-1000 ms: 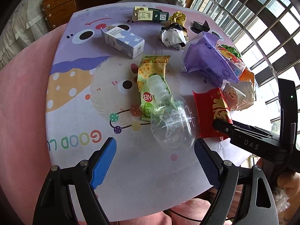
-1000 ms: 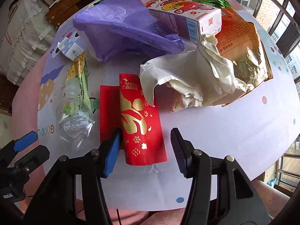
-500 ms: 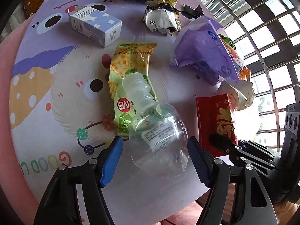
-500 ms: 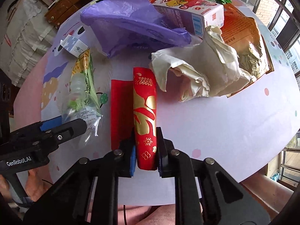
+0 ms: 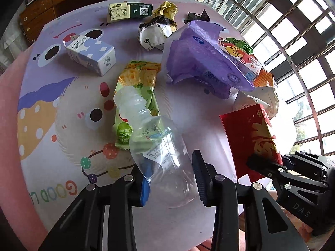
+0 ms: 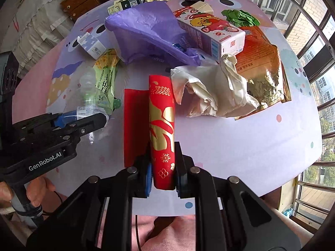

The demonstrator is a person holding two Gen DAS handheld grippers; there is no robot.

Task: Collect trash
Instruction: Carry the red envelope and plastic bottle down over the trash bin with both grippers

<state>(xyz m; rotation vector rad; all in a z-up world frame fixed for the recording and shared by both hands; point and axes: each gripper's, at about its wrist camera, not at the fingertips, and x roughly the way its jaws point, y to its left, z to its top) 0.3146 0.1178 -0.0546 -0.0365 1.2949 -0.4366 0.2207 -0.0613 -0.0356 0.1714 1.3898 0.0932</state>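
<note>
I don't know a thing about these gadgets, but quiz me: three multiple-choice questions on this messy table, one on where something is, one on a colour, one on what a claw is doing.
1. Where does the clear plastic bottle lie?
A. partly over the green cracker wrapper
B. inside the purple bag
C. on top of the cartoon carton

2. What colour is the envelope in the right claw?
A. blue with white stars
B. red with gold print
C. plain green

3. What is the left claw doing?
A. closed on nothing
B. hanging wide open, far above the table
C. closed in on the bottle's base, pads on both sides

Answers: 1 A, its neck lies across the wrapper. 2 B, red with gold patterns shows between the pads. 3 C, the blue pad shows through the clear base and the other pad is at its far side.
</note>
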